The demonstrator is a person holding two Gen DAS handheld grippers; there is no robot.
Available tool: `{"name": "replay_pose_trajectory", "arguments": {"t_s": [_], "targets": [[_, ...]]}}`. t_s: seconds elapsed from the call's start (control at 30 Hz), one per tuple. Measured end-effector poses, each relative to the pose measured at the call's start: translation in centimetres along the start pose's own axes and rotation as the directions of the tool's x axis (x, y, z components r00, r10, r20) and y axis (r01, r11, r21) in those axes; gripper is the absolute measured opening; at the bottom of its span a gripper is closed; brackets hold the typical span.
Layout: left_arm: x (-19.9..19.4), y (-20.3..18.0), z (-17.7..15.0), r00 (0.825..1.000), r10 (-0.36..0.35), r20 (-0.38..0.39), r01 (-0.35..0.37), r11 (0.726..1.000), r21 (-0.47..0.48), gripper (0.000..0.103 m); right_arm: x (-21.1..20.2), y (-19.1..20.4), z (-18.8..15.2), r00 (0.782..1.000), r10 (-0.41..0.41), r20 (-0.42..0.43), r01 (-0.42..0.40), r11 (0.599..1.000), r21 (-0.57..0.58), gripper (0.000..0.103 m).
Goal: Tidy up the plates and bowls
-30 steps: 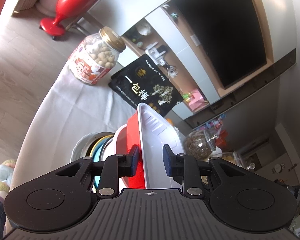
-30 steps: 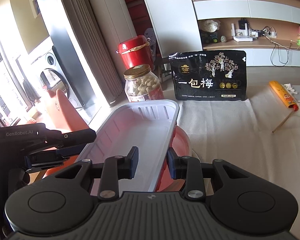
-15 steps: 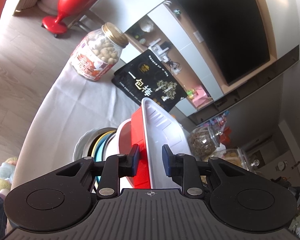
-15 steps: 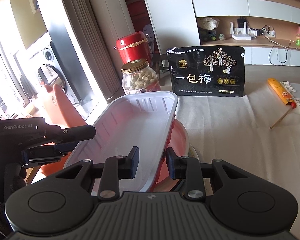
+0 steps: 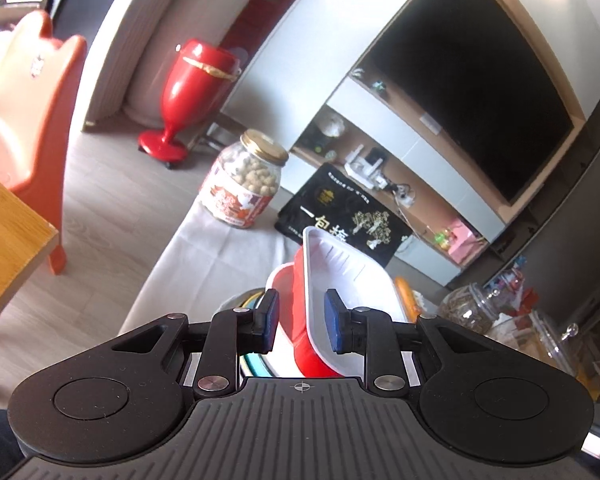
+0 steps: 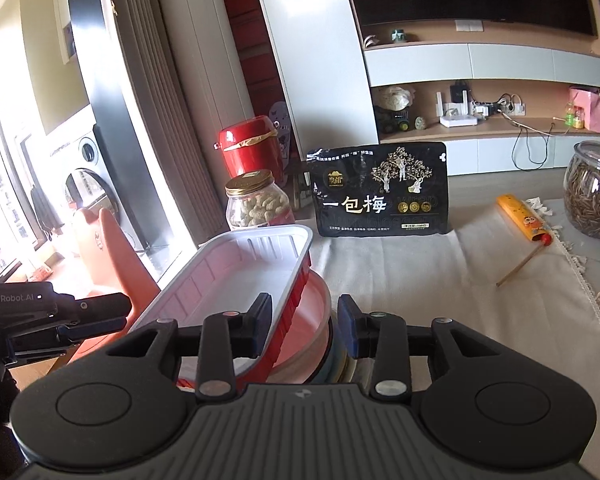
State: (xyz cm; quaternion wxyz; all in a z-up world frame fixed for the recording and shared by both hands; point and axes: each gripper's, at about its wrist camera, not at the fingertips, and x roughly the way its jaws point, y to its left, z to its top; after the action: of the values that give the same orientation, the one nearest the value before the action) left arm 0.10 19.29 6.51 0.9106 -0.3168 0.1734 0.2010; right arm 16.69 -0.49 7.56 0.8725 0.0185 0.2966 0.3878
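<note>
Tray (image 6: 256, 264) atop bowl stack (image 6: 312, 328) — jar (image 6: 258, 204), pouch (image 6: 380, 192) behind (pouch rightward).

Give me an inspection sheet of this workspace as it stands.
Surface: pale cloth, spread flat.
Job's things: red tray tilted on a pink bowl, which tops stacked plates.
Clutter: nut jar, black snack bag, seed jar, orange packet, stick.
Grippers: left gripper straddles the tray's wall, contact unclear; right gripper has just been opening, tray wall between its jaws, untouched.
Cables: wires on the shelf.
Surroundings: television, red bin, orange chair.
</note>
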Motion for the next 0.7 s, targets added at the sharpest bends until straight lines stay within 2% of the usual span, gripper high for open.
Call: {"name": "replay_pose_trajectory", "arguments": {"t_s": [0.03,0.1,0.13,0.17,0.2,0.27,0.4,0.5,0.57,0.7], "targets": [[-1.0,-0.9,-0.8,0.999,0.021,0.029,-0.022,0.999,0.049,0.027,-1.2,-0.2,-0.4,1.0,0.007,0.01,-0.007,1.0,0.01,0.04],[-3.3,-2.8,-2.9,0.997,0.046,0.059,-0.055,0.985,0.162,0.027,-3.1,-0.4,-1.6,1.0,0.009,0.007,-0.009,1.0,0.013,0.051],[-4.1,-3.5,-4.2,0.998,0.046,0.053,-0.056,0.977,0.207,0.026,-3.9,-0.4,-2.5,1.0,0.006,-0.003,-0.006,1.0,0.012,0.054],[-4.9,-4.2,-5.4,0.999,0.035,0.039,-0.043,0.969,0.244,0.021,-4.5,-0.4,-3.5,1.0,0.002,-0.023,-0.002,1.0,0.007,0.057],[-5.8,-4.8,-6.7,1.0,0.008,0.021,-0.013,0.962,0.273,0.018,-4.9,-0.4,-4.4,0.999,0.0,-0.045,0.0,1.0,0.0,0.057],[-7.5,-5.7,-9.1,0.999,-0.038,-0.015,0.041,0.953,0.301,0.018,-6.0,-0.3,-6.8,0.994,0.01,-0.108,-0.012,1.0,-0.015,0.057],[-8.7,-7.4,-11.8,0.997,0.029,-0.071,-0.004,0.943,0.333,0.018,-8.1,-0.4,-9.6,0.985,0.0,-0.172,0.001,1.0,0.007,0.058],[-9.1,-8.5,-12.9,0.993,0.079,-0.091,-0.042,0.936,0.351,0.018,-9.6,-0.3,-10.2,0.986,0.0,-0.169,0.005,1.0,0.025,0.063],[-9.3,-9.1,-13.4,0.99,0.103,-0.1,-0.058,0.925,0.376,0.015,-10.7,0.5,-10.5,0.987,0.008,-0.163,-0.009,1.0,-0.006,0.064],[-10.0,-9.6,-14.1,0.984,0.164,-0.069,-0.121,0.901,0.416,0.014,-12.4,1.9,-10.7,0.993,-0.031,-0.117,0.021,0.997,-0.079,0.064]]}}
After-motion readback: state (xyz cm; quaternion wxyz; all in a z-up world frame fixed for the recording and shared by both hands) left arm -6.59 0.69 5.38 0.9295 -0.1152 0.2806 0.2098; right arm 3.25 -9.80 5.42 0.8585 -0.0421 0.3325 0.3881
